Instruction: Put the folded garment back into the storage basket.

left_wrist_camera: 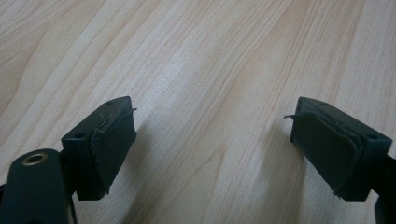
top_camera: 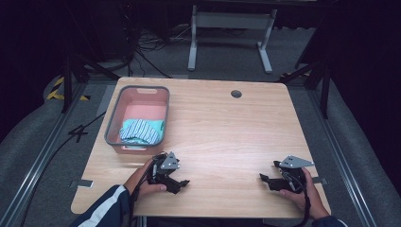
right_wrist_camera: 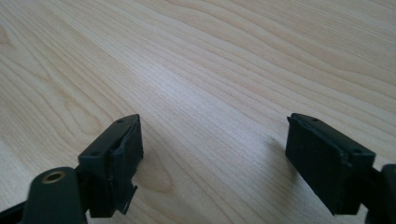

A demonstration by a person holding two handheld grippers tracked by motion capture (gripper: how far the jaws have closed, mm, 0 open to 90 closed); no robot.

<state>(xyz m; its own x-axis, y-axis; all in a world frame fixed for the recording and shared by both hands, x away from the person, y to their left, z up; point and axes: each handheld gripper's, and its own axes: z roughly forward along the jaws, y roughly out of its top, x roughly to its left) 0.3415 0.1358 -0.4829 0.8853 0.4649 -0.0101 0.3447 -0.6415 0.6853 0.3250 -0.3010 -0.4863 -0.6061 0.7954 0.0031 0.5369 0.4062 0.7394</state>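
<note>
Striped cloth [top_camera: 140, 131], blue-and-white with teal edges, lies bunched in the near end of a pink basket [top_camera: 114, 113] with a grey rim, at the centre-left of the high view on a pale wooden table [top_camera: 227, 132]. Just below the basket, toward the lower middle of the frame, the left gripper [top_camera: 182, 183] rests low over the wood in the person's left hand [top_camera: 147, 184], jaws spread wide with nothing between them. At the lower right, the right gripper [top_camera: 264, 178], held by the right hand [top_camera: 302, 194], is likewise spread and empty, well apart from the left one.
</note>
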